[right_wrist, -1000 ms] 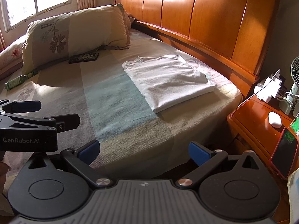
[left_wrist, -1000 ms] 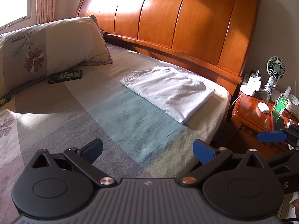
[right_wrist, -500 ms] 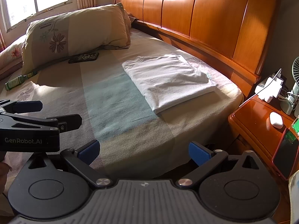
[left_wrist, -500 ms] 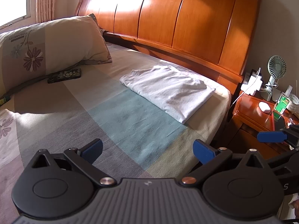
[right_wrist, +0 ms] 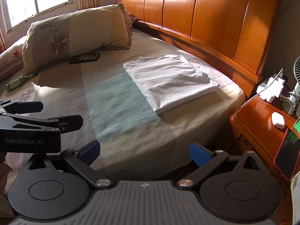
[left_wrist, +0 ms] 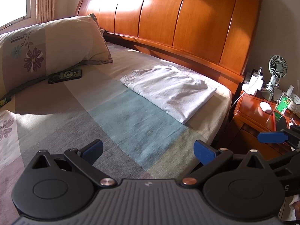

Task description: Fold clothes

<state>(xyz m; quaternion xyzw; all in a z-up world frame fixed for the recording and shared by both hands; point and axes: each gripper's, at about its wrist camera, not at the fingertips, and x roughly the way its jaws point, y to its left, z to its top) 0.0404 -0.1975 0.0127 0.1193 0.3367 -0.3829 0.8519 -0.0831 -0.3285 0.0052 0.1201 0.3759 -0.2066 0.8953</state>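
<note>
A white garment lies folded into a flat rectangle on the bed near the headboard; it also shows in the right wrist view. My left gripper is open and empty, held back from the garment above the bed's near part. My right gripper is open and empty, over the bed's near edge. The left gripper also shows from the side at the left of the right wrist view. One blue pad of the right gripper shows at the right of the left wrist view.
A flowered pillow leans at the bed's far left, with a dark phone case beside it. A green bottle lies on the bed. A wooden nightstand at the right holds a fan, a charger, a white case and a red phone.
Both grippers have drifted back slightly from the bed and stayed open. The folded garment has not moved.
</note>
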